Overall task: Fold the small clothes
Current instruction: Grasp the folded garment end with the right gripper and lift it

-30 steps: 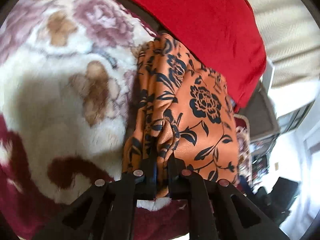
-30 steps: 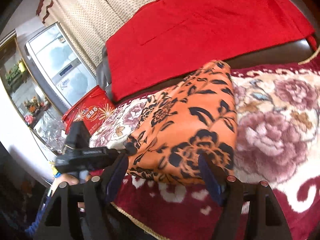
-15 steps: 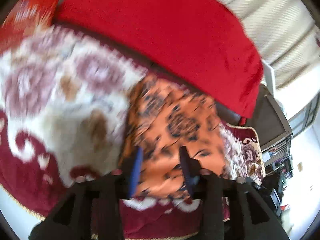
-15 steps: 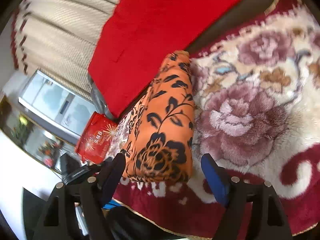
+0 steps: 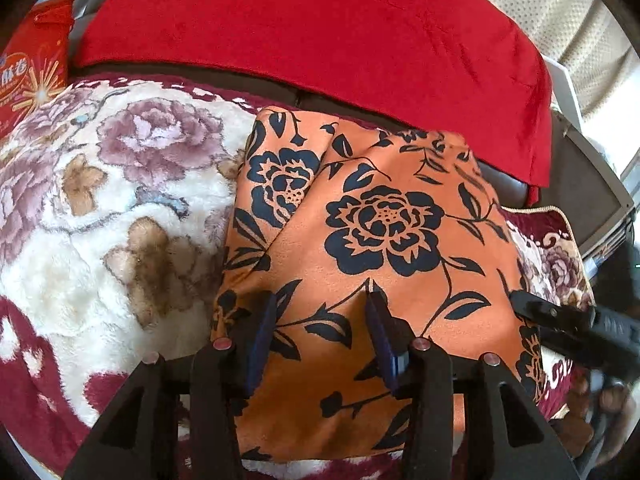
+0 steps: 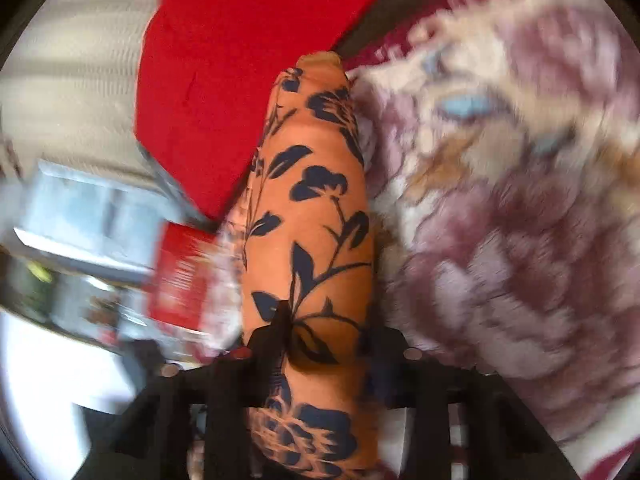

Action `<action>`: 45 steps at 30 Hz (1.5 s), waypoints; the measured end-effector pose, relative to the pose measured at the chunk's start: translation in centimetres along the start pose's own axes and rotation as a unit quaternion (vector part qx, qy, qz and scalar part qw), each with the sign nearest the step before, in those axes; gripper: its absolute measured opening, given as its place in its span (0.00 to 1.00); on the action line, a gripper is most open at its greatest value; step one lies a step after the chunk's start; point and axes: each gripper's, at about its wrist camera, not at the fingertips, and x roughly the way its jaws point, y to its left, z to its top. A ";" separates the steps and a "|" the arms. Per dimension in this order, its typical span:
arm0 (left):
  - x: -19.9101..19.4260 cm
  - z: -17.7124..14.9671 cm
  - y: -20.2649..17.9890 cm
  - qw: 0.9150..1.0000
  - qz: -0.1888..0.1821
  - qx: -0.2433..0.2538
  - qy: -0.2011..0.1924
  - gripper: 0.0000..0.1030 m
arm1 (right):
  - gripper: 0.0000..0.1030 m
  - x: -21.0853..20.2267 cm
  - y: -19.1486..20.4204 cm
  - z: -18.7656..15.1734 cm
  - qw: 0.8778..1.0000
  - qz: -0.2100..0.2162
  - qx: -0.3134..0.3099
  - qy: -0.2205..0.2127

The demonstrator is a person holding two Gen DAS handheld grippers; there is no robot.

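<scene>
A folded orange garment (image 5: 384, 240) with a black flower print lies on a plush floral blanket (image 5: 120, 208). My left gripper (image 5: 320, 316) hovers over its near part, open, with only flat cloth below the blue pads. My right gripper (image 5: 532, 316) shows at the garment's right edge in the left wrist view. In the blurred right wrist view, the right gripper (image 6: 324, 340) has its jaws closing on the garment (image 6: 312, 208). The folded edge fills the gap and both fingers (image 6: 272, 340) touch the cloth.
A red cloth (image 5: 320, 48) covers the backrest behind the garment. A red gift box (image 5: 32, 60) stands at the far left, a pale curtain (image 5: 580, 12) behind. A glass-fronted cabinet (image 6: 80, 216) is left of the right gripper. A hand (image 5: 612, 400) holds the right gripper.
The left gripper let go of the garment's near edge, opened and drew back upward. The right gripper rolled, came in low onto the garment's side, and its jaws narrowed around the cloth.
</scene>
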 end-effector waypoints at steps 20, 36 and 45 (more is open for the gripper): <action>0.3 -0.6 0.7 1.000 -0.019 -0.004 -0.010 0.46 | 0.32 4.7 2.6 3.8 0.999 0.018 -0.032 -0.005; 0.3 -0.6 0.4 1.000 -0.011 0.006 -0.009 0.46 | 0.40 7.9 3.0 5.9 1.000 0.005 -0.018 0.017; 0.4 -0.6 0.4 1.000 -0.012 0.009 -0.006 0.46 | 0.62 6.3 3.5 3.9 0.999 -0.035 -0.022 -0.018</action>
